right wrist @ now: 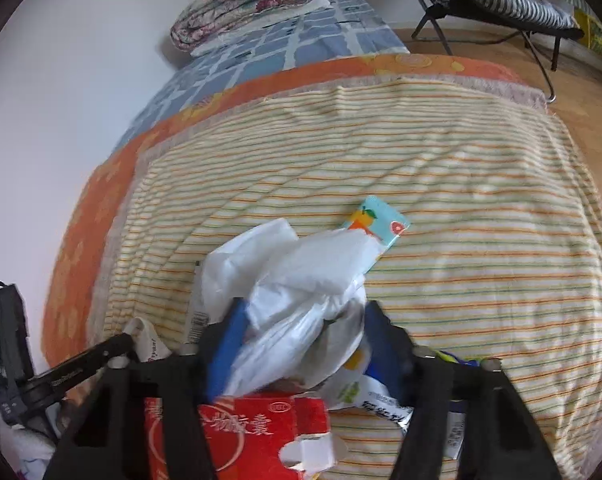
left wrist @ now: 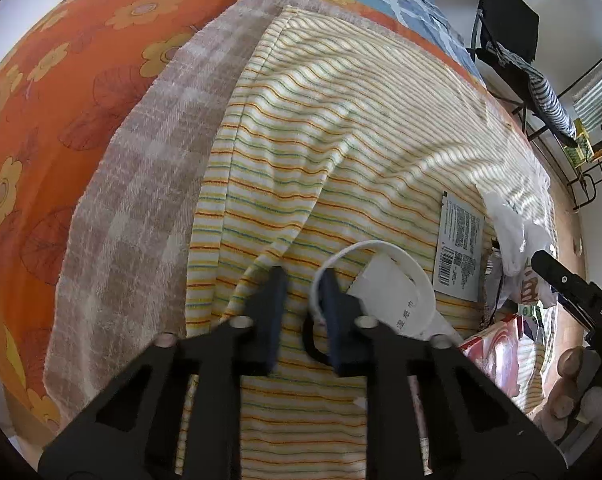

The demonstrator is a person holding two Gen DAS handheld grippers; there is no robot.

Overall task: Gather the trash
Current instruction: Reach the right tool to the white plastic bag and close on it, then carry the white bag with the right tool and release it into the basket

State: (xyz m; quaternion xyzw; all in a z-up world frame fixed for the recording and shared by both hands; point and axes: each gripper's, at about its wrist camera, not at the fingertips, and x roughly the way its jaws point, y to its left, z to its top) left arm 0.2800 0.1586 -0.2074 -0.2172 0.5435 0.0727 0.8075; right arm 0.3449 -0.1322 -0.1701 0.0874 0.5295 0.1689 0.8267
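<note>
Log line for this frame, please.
left gripper: open over striped towel, beside face mask | right gripper: around white bag | red box below

A crumpled white plastic bag (right wrist: 301, 300) stands bunched on a striped towel (right wrist: 461, 200), its folds rising between the fingers of the right gripper (right wrist: 301, 332). Behind it, partly tucked under the plastic, a small turquoise packet (right wrist: 381, 218) printed with oranges lies flat and tilted. In front, a torn red carton (right wrist: 245, 432) with white lettering lies face up, beside a white printed wrapper (right wrist: 365, 396). In the left wrist view, a white sachet (left wrist: 459, 246) with a barcode lies flat, and a white face mask (left wrist: 393, 292) with an ear loop rests just beside the left gripper (left wrist: 301, 292).
</note>
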